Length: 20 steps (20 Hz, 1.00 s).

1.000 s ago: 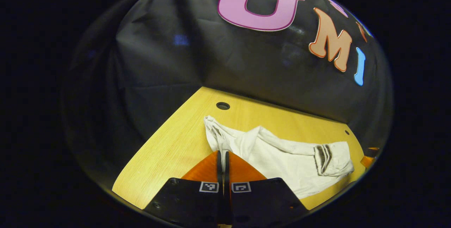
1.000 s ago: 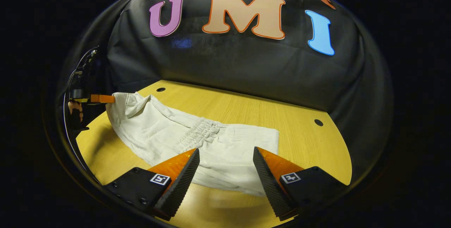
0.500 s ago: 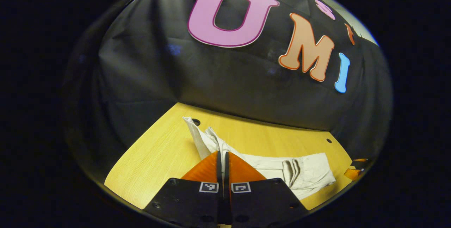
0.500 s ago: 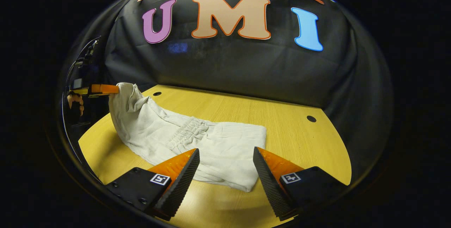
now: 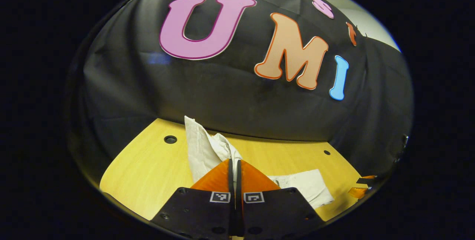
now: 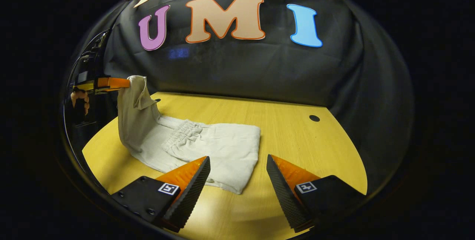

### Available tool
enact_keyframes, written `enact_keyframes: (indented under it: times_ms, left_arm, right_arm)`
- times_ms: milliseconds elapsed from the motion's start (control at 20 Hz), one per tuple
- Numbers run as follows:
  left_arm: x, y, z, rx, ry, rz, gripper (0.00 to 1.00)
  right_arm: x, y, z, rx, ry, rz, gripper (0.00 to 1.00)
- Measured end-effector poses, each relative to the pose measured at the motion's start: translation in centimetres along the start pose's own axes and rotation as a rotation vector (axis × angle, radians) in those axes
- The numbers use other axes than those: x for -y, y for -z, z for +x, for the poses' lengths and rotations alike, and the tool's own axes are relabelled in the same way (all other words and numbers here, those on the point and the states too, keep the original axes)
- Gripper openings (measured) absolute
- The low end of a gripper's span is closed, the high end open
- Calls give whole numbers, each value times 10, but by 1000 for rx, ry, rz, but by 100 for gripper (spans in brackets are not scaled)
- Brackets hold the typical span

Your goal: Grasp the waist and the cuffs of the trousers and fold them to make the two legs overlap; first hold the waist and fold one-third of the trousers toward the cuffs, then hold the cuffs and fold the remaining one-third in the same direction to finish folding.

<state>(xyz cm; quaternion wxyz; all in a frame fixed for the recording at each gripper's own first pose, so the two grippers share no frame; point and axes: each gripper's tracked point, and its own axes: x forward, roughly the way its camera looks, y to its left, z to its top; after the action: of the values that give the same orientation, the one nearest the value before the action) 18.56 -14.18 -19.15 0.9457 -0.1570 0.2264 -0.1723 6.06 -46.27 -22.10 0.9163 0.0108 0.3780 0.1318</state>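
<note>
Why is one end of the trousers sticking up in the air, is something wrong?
Nothing is broken or spilled. The left gripper is shut on one end of the trousers and holds it up off the wooden table, mid-fold. The rest lies flat, a bit wrinkled. The right gripper hangs open near the trousers, touching nothing.

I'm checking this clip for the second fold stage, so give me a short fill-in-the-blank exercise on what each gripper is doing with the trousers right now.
1. The left gripper is ____ on one end of the trousers, lifting it off the table.
2. The right gripper hangs with its jaws ____, holding nothing.
3. The gathered elastic waistband lies ____ the folded part on the table.
4. The table is made of light ____.

Missing words: shut; open; on top of; wood
</note>
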Motion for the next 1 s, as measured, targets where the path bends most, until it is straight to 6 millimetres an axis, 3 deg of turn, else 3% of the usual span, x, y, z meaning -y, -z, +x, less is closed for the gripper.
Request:
enact_keyframes:
  times_ms: [550,600,750,1000]
  left_arm:
    - [114,-1,40,-5,151,43,0]
    - [133,2,46,-9,176,51,0]
    - [169,1,59,-20,226,68,0]
    - [227,21,62,-54,315,92,0]
  right_arm:
    - [75,20,-29,-3,89,60,98]
    - [81,23,-33,-3,97,67,98]
    - [94,29,-39,-10,111,88,98]
    - [110,38,-46,-15,127,101,98]
